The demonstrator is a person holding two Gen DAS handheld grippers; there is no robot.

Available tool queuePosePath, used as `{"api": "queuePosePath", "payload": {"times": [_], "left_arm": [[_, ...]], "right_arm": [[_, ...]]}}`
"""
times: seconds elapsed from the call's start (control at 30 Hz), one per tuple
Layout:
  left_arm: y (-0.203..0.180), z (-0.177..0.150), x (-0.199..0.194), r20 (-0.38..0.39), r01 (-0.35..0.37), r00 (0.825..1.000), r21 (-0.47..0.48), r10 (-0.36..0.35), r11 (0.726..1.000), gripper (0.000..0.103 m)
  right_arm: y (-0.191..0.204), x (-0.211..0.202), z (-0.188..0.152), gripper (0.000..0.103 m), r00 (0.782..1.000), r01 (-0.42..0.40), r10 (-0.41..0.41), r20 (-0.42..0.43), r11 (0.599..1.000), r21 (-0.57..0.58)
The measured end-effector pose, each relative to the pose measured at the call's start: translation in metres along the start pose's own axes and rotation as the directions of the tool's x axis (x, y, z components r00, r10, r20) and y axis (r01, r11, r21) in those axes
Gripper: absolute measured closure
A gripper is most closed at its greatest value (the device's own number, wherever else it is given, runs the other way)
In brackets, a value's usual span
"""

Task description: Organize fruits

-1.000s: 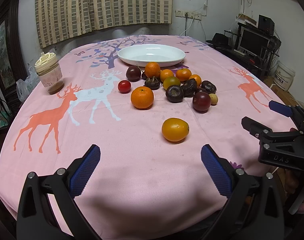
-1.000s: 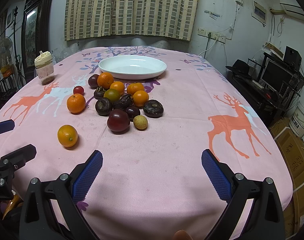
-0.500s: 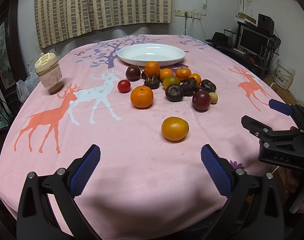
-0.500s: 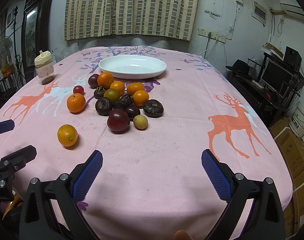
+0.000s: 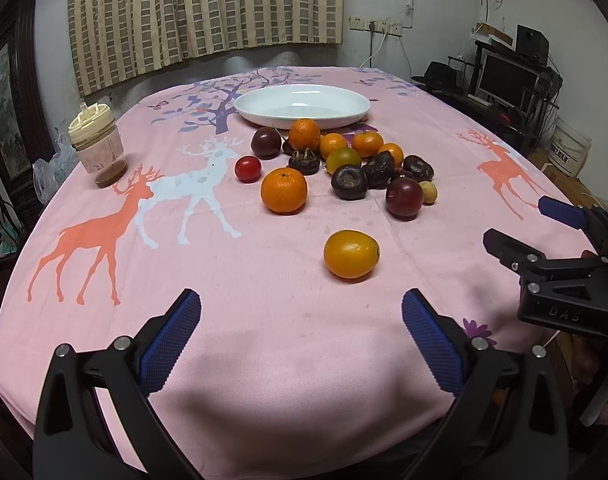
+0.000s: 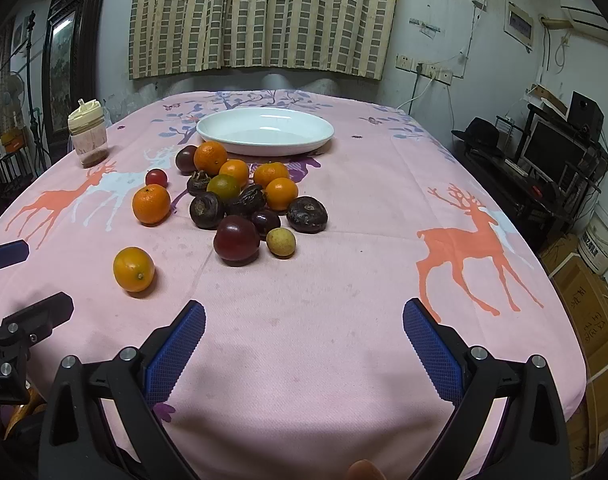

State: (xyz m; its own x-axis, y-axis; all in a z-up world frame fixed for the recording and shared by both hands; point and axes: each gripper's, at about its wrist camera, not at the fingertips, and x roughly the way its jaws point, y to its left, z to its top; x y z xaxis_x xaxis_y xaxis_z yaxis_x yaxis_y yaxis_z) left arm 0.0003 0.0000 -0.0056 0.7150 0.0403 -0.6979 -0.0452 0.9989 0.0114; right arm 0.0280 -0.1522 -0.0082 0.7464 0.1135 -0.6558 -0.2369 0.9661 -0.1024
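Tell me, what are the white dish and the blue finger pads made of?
The white dish looks like glazed ceramic, maybe melamine: smooth, with soft light reflections inside. The blue pads on the right gripper look like rubber or soft plastic: matte, with a fine grid of bumps.

Matt pink cloth (image 5: pixel 263 320) over the tabletop, glossy white glazed dish (image 5: pixel 302 106) toward its far edge, dimpled shiny-skinned oranges (image 5: pixel 283 191), knurled blue rubbery pads (image 5: pixel 169 342) on black plastic.
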Motion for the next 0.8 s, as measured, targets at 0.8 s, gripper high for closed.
{"api": "queuePosePath", "payload": {"times": [0.8], "left_arm": [[0.038,-0.003,0.03,-0.037,0.102,0.994,0.002,-0.102,0.995,0.02]], "right_arm": [[0.01,0.055,0.026,0.041,0.969,-0.222,0.222,-0.108,0.975,0.007]]}}
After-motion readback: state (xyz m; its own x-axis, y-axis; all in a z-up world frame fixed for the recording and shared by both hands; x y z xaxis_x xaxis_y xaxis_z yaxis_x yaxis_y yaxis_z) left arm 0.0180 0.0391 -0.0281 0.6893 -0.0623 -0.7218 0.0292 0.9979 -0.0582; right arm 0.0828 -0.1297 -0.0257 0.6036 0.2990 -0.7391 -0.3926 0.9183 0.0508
